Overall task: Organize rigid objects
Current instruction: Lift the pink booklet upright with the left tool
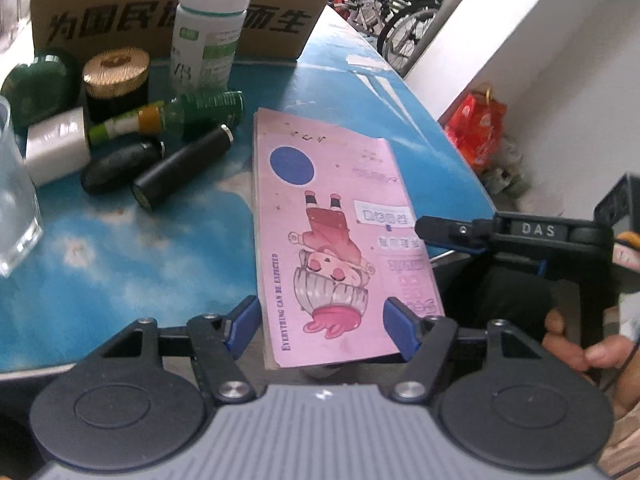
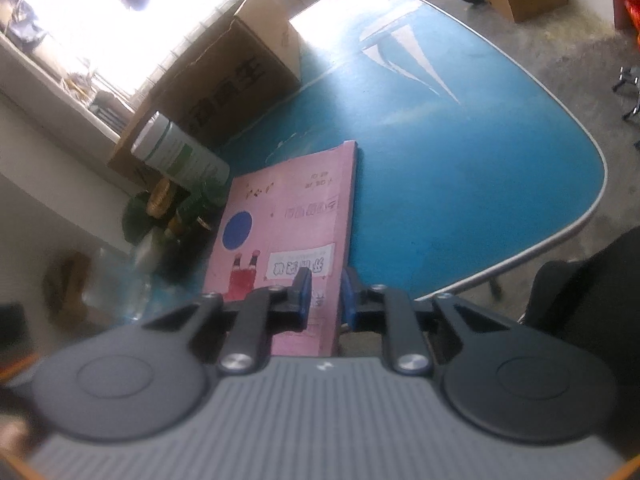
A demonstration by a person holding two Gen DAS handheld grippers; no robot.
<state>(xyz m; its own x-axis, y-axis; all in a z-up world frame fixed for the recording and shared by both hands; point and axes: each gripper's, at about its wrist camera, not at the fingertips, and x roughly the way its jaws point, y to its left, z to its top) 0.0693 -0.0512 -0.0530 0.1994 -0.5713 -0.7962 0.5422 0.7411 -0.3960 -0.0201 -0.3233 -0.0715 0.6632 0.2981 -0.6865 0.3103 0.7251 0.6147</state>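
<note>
Blue table: pink book, box.

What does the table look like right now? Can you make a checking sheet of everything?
Surface: blue table, bare at the far right.
Job's things: pink booklet lying flat; white bottle upright before the cardboard box.
Clutter: small tubes and jars bunched on the left; a glass.
Grippers: right gripper shut on the booklet's edge; left gripper open astride it.
Cables: nothing seen.
Surroundings: wheelchairs, red bag.
</note>
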